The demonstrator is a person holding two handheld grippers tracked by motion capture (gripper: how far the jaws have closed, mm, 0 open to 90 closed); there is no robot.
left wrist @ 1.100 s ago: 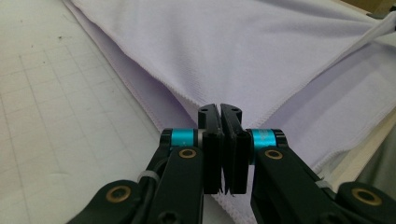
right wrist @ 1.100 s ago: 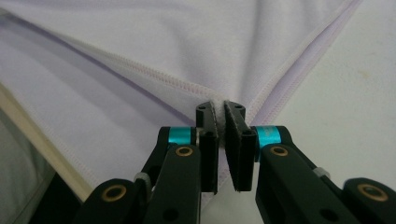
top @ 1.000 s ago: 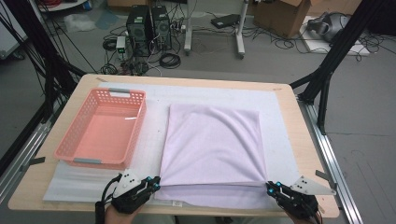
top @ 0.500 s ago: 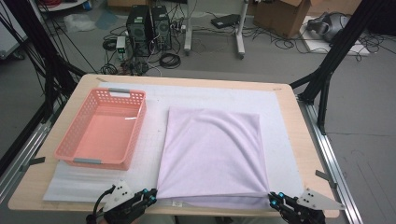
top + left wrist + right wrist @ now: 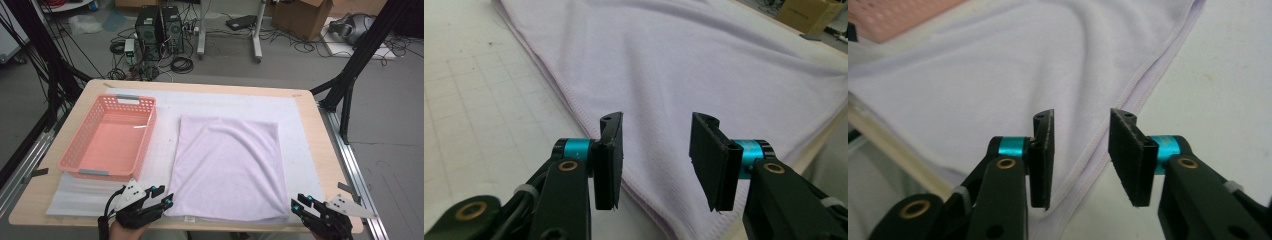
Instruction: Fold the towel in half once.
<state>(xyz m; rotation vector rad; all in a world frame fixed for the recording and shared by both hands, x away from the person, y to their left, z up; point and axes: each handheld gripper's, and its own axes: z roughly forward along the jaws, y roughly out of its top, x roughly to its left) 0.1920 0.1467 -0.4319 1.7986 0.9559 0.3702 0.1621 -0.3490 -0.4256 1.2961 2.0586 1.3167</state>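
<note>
We see the left gripper (image 5: 162, 198) low at the table's (image 5: 320, 150) near edge, jaws just opened, released, at the towel's (image 5: 227, 165) near-left corner. Towel lies flat mid-table beside the basket (image 5: 107, 137). Right gripper (image 5: 300, 204) at the near-right corner, likewise released.

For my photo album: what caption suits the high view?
Two open grippers at the lilac towel's near corners, pink basket alongside.

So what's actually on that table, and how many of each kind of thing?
Basket, pink plastic: 1
Cloth, pale lilac, folded flat: 1
Mat, white, under both: 1
Grippers, black, at the near edge: 2, the left gripper and the right gripper, both with jaws apart, just opened, off the cloth
Total: 5
</note>
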